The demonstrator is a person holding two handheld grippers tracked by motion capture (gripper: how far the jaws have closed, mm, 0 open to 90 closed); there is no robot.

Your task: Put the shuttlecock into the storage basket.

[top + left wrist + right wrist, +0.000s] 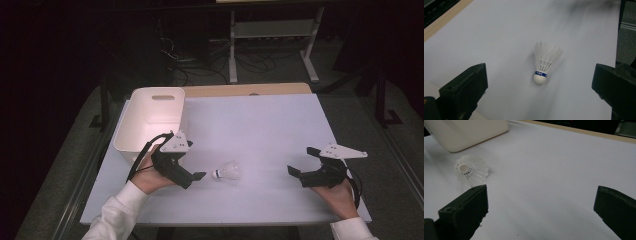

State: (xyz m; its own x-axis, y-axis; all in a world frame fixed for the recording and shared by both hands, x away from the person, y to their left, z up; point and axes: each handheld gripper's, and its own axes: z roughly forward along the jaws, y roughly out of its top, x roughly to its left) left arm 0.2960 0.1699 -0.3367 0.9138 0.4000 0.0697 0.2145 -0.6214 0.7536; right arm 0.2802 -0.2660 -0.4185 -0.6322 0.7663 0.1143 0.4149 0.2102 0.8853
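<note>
A white shuttlecock [227,171] lies on its side on the white table [260,125], cork end toward my left gripper [194,161]. That gripper is open just left of it, apart from it. In the left gripper view the shuttlecock [545,62] rests ahead between the wide-apart jaws of the left gripper [540,91], cork nearest. My right gripper [301,161] is open near the table's front right, with nothing in it. In the right gripper view the shuttlecock [471,170] lies beyond the left jaw of the open right gripper [541,202], skirt toward the camera.
A white plastic bin [150,120] stands at the table's back left, just behind my left hand, and the bin [469,132] also shows in the right gripper view. A wooden strip [250,90] runs along the far edge. Cables and a frame lie on the floor beyond.
</note>
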